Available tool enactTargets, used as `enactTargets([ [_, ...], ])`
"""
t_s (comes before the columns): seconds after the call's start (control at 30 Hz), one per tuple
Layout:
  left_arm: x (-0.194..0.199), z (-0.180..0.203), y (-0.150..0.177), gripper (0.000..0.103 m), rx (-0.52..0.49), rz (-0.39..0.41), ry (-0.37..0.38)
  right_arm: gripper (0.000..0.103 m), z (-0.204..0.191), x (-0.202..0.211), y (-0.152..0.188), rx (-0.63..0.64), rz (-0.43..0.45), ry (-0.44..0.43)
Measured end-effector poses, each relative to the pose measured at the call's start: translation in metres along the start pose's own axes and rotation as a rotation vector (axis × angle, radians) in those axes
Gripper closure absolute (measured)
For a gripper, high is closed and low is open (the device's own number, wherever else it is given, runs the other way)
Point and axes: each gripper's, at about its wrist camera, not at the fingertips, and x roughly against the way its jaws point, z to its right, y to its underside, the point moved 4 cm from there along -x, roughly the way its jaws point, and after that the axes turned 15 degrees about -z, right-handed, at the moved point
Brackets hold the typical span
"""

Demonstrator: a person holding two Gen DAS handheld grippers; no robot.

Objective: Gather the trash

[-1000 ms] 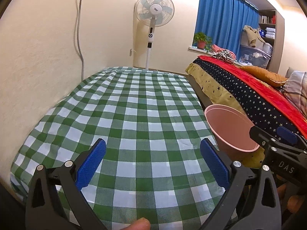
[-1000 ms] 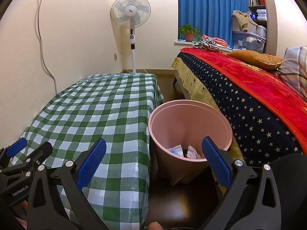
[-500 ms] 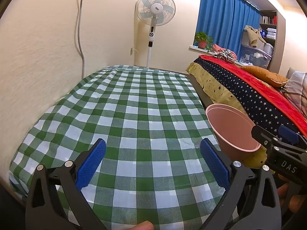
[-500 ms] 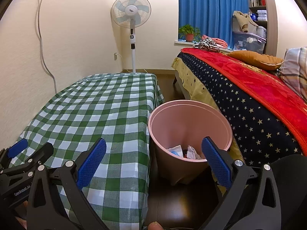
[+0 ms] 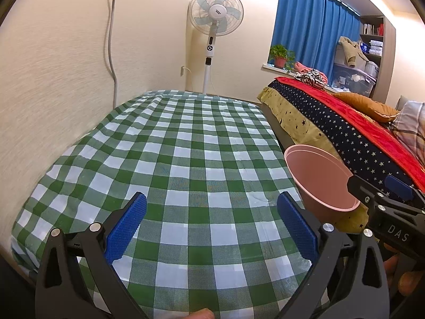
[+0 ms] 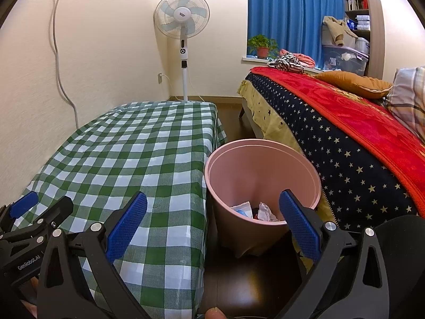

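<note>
Both claws, left gripper (image 5: 211,224) and right gripper (image 6: 212,224), hang spread and empty; crumpled paper (image 6: 265,211) in the pink bin (image 6: 305,167) looks light, soft, easily pinched anywhere.

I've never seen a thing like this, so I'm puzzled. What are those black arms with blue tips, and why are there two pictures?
They are tongs that a person holds, one in each hand, with a camera on each. One picture looks out from the left tongs, over a table with a checked cloth. Nothing lies on it. The other looks out from the right tongs, toward a pink bin on the floor between table and bed. Crumpled trash is in the bin. Both tongs are open and hold nothing.
</note>
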Motion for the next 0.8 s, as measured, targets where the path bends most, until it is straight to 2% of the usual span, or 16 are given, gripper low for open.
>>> enactTargets([
  [0.8, 0.0002, 0.0046, 0.0005, 0.008, -0.005, -0.001, -0.010, 0.005, 0.0000, -0.0003, 0.0012, -0.001, -0.002, 0.001],
])
